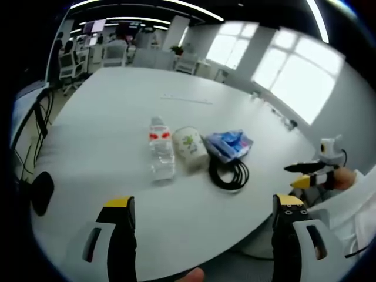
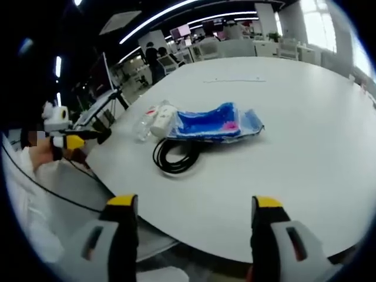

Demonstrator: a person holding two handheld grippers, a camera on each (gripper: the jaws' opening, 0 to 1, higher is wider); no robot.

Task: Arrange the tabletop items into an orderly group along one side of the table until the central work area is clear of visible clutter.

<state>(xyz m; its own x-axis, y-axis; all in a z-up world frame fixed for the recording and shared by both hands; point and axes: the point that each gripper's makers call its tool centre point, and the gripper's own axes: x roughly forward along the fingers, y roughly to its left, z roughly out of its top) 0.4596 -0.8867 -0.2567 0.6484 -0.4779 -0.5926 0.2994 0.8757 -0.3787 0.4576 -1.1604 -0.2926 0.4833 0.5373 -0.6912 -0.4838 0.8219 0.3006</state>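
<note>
One clear bottle (image 1: 161, 151), one paper cup (image 1: 190, 148), one blue packet (image 1: 229, 144) and one black cable coil (image 1: 230, 173) cluster mid-table (image 1: 117, 111). Left gripper (image 1: 202, 235) and right gripper (image 2: 195, 235) hover with jaws apart, empty. Office windows (image 1: 294, 70) lie behind.

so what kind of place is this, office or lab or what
Most likely an open-plan office or meeting area: a large white table with rows of desks and chairs behind it, monitors in the background, strip ceiling lights and big windows.
</note>
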